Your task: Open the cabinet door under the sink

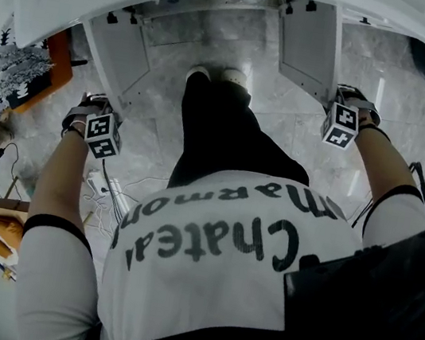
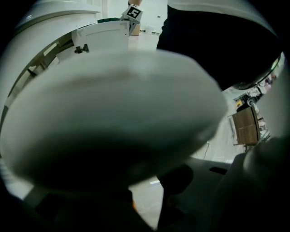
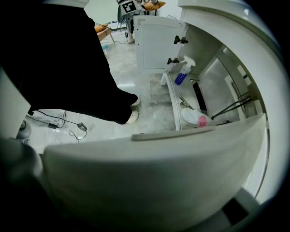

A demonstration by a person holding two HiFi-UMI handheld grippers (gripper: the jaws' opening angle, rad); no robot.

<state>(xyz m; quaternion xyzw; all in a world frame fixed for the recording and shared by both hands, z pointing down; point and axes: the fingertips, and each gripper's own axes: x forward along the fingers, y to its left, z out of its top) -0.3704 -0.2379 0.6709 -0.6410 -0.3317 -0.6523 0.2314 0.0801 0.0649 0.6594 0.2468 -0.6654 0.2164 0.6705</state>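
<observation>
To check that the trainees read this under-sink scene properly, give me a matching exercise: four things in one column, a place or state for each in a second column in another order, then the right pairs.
Things:
1. spray bottle
2. black cable
3. left cabinet door
4. white and pink container

Places or states:
A. swung open
B. lying flat on the cabinet floor
C. standing upright inside the cabinet
D. on the floor tiles outside the cabinet

Pairs: 1-C, 2-D, 3-A, 4-B

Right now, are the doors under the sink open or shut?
Open: the left door and right door stand swung out; a spray bottle shows inside.
</observation>
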